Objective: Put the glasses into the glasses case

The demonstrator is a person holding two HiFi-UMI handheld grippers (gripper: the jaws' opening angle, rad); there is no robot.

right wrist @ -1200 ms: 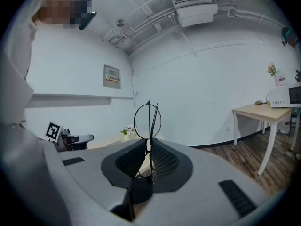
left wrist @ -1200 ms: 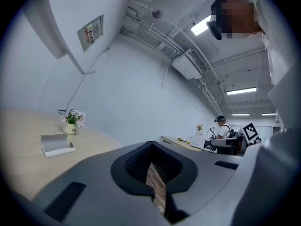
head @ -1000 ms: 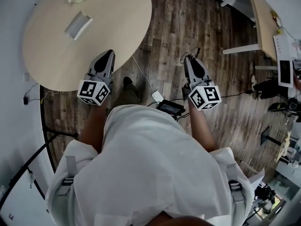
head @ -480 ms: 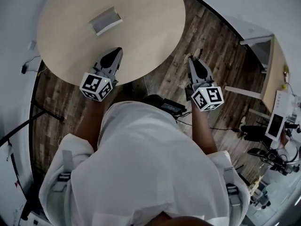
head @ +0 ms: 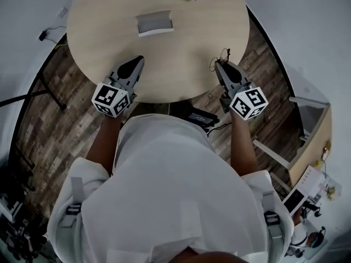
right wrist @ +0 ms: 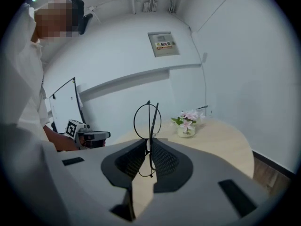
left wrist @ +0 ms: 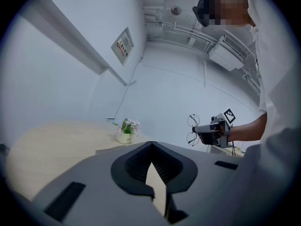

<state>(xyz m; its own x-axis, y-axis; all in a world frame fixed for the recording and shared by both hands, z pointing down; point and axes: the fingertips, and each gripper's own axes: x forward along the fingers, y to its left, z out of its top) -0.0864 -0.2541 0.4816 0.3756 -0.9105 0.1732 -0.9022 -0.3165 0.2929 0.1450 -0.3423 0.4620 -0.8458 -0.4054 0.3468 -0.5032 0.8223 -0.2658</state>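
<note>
Precariously, the right gripper (head: 219, 66) pinches the thin wire glasses (right wrist: 151, 126) upright at the round table's (head: 104, 21) edge. The left gripper (head: 137, 62) is closed, empty. They could twist or slip before reaching the grey glasses case (head: 154, 22).

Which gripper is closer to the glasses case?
Left. The left gripper is at the table edge near the glasses case; the right gripper, holding glasses, is farther right.
</note>
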